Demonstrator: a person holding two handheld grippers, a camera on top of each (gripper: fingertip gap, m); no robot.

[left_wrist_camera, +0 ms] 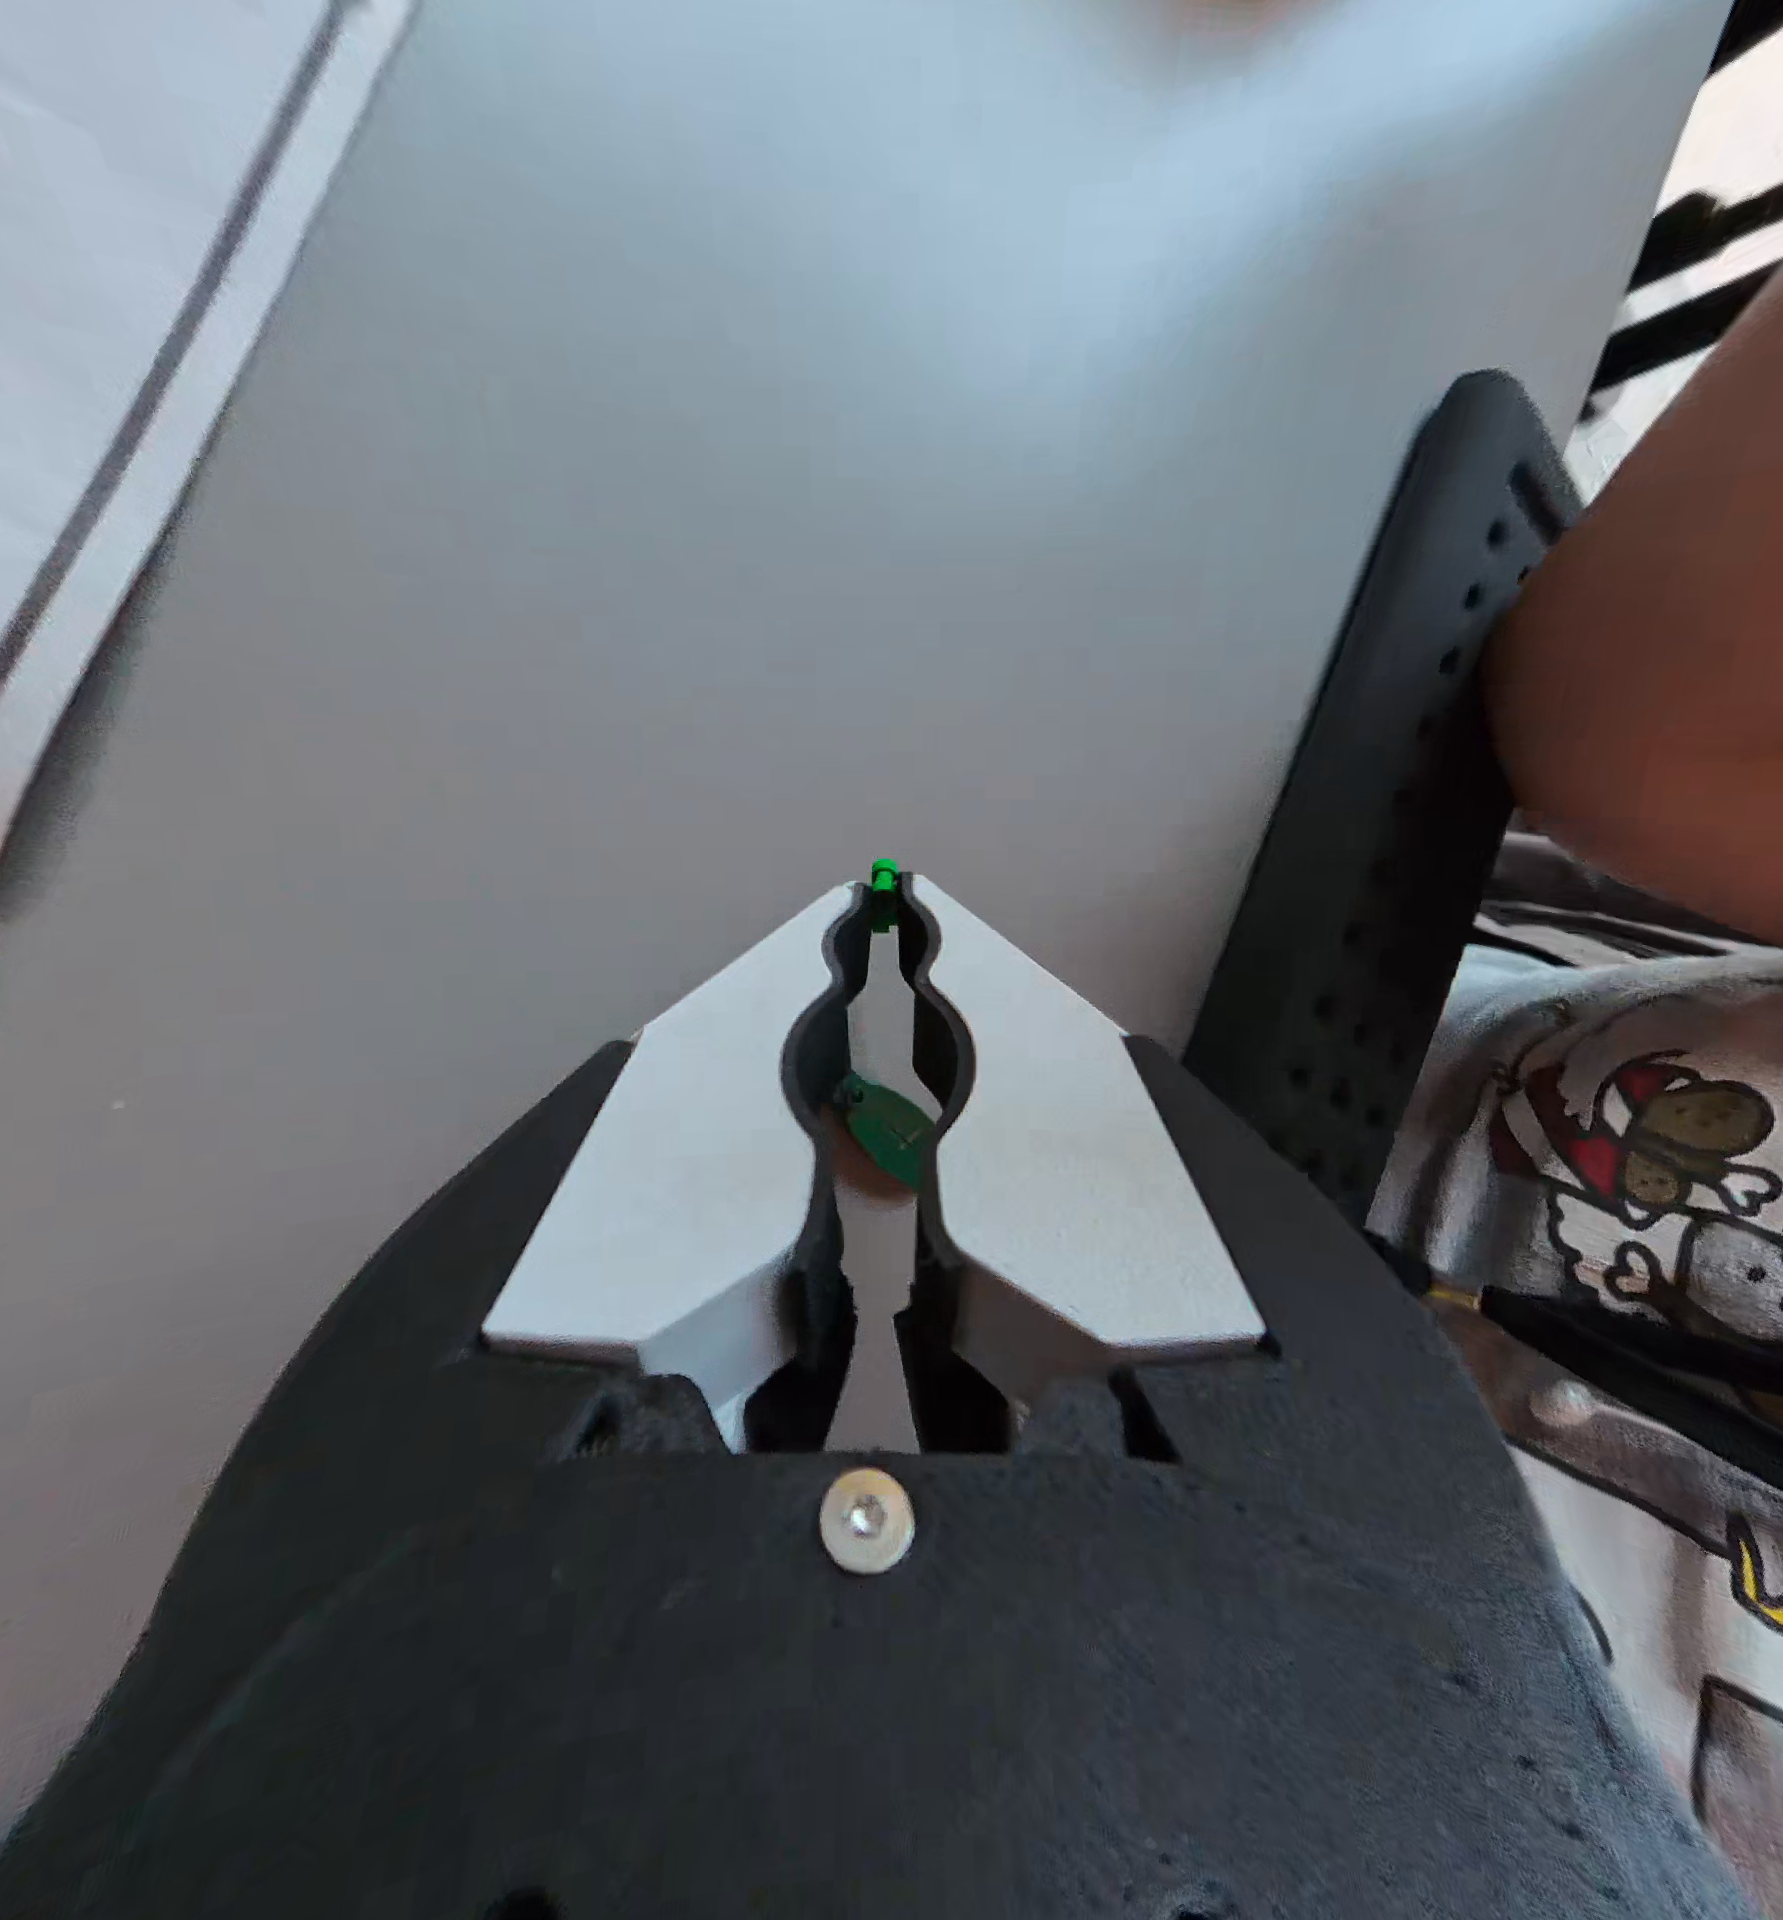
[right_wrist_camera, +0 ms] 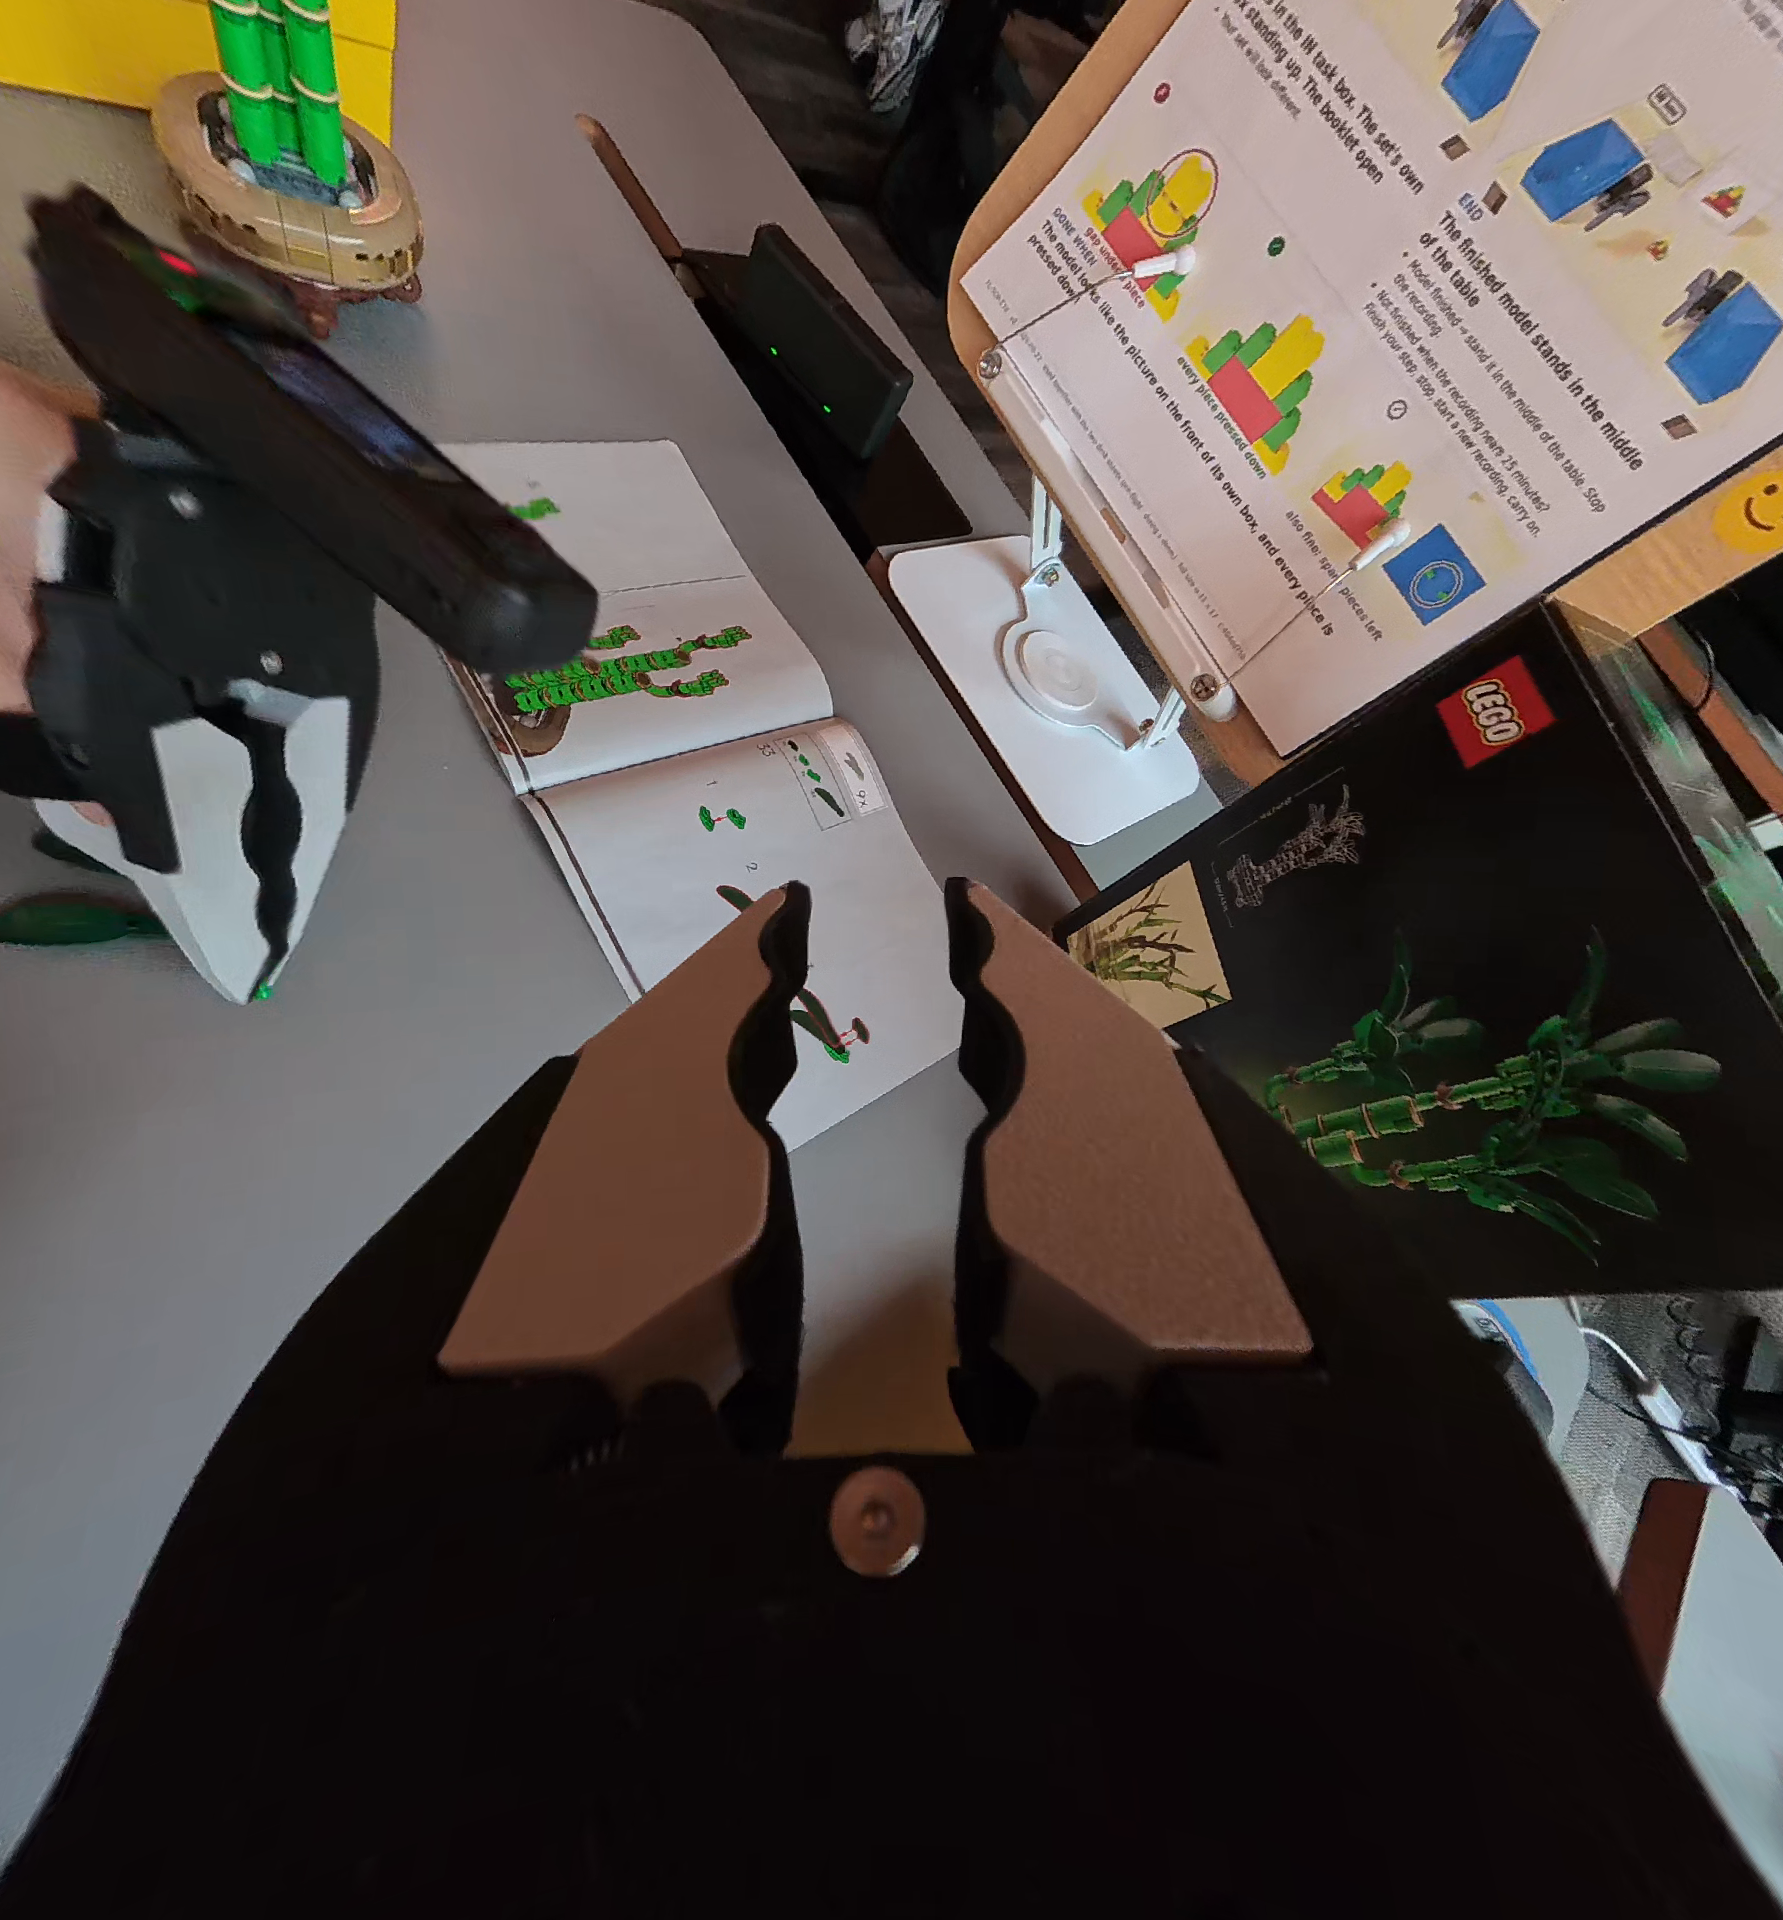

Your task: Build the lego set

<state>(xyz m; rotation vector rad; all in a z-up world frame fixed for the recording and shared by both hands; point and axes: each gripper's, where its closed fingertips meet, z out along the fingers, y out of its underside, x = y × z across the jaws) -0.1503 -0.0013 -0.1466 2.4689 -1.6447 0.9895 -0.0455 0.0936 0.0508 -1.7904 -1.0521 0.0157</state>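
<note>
My left gripper (left_wrist_camera: 882, 896) is shut on a small bright green piece (left_wrist_camera: 882, 878) pinched at its very tips, low over the grey table (left_wrist_camera: 762, 468). A dark green leaf piece (left_wrist_camera: 892, 1132) shows through the gap between the fingers, lying under them. In the right wrist view the left gripper (right_wrist_camera: 263, 987) points down at the table with the green piece at its tip, and a dark green leaf (right_wrist_camera: 66, 922) lies beside it. My right gripper (right_wrist_camera: 876, 904) is open and empty above the open instruction booklet (right_wrist_camera: 658, 727). The partly built bamboo model (right_wrist_camera: 284, 156) stands on its tan oval base at the far left.
The black set box (right_wrist_camera: 1489, 987) leans at the right. A sheet of printed instructions sits on a wooden board (right_wrist_camera: 1386, 312) on a white stand (right_wrist_camera: 1053, 665). A dark device (right_wrist_camera: 825, 343) lies behind the booklet. A person's arm (left_wrist_camera: 1676, 623) and a black strap (left_wrist_camera: 1386, 779) are at the right.
</note>
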